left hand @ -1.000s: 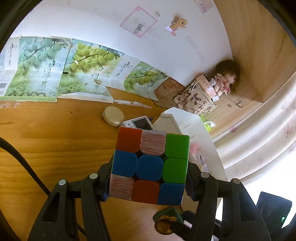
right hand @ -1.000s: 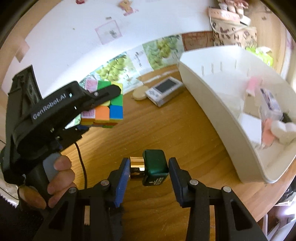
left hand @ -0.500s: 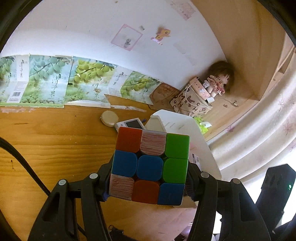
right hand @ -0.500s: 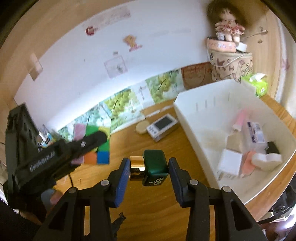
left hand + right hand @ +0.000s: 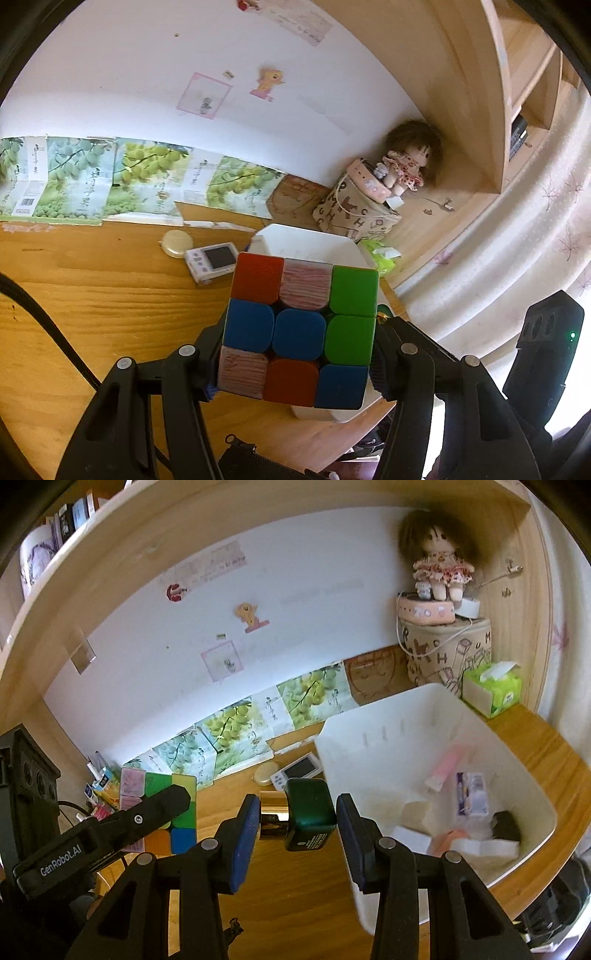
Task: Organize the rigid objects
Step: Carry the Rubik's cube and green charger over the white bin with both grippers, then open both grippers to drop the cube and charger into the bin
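My left gripper (image 5: 297, 347) is shut on a Rubik's cube (image 5: 299, 330), held high above the wooden desk. The cube also shows at the left of the right wrist view (image 5: 173, 812). My right gripper (image 5: 295, 821) is shut on a small dark green bottle with a gold neck (image 5: 301, 818), held in the air just left of the white bin (image 5: 517, 760). The bin holds several small items, among them a pink tube (image 5: 445, 766) and white blocks. The bin shows partly behind the cube in the left wrist view (image 5: 306, 240).
A small white device with a screen (image 5: 299, 768) and a round cream case (image 5: 264, 773) lie on the desk near the wall. A patterned box (image 5: 447, 650) with a doll (image 5: 437, 565) on top and a green tissue pack (image 5: 493, 690) stand behind the bin.
Both grippers have risen well above the desk with their objects still held. The views now look down on the bin from higher up.
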Demonstrator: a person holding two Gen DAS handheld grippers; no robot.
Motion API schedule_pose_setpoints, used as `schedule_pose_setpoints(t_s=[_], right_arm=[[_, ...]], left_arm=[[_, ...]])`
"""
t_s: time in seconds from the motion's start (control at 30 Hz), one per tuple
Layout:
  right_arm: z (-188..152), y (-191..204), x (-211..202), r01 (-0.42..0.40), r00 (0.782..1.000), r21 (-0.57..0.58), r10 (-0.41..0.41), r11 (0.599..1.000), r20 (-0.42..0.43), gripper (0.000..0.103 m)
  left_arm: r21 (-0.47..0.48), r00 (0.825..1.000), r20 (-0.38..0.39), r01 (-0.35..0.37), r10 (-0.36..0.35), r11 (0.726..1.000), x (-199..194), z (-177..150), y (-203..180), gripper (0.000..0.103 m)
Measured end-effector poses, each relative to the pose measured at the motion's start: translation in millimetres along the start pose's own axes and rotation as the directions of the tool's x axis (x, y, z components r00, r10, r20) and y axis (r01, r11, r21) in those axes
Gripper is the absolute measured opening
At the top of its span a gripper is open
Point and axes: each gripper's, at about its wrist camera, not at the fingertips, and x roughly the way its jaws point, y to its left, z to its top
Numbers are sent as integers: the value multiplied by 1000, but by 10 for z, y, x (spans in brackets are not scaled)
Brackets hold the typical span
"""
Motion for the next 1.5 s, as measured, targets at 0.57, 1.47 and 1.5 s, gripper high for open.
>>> schedule_pose_setpoints(t_s=[0.57, 1.47, 1.5], right_arm=[[251, -953, -85, 4, 999, -60, -6, 998, -41, 43], [217, -1933, 862, 62, 866, 21, -43, 998, -498, 44], [212, -1948, 879, 66, 862, 24, -45, 998, -506, 44]], left_arm=[[-23, 999, -23, -31, 31, 999, 685, -283, -649, 64], [-3, 936, -320, -156, 147, 988, 1742, -484, -916, 69], [0, 939, -311, -157, 149, 988, 1726, -477, -925, 75]])
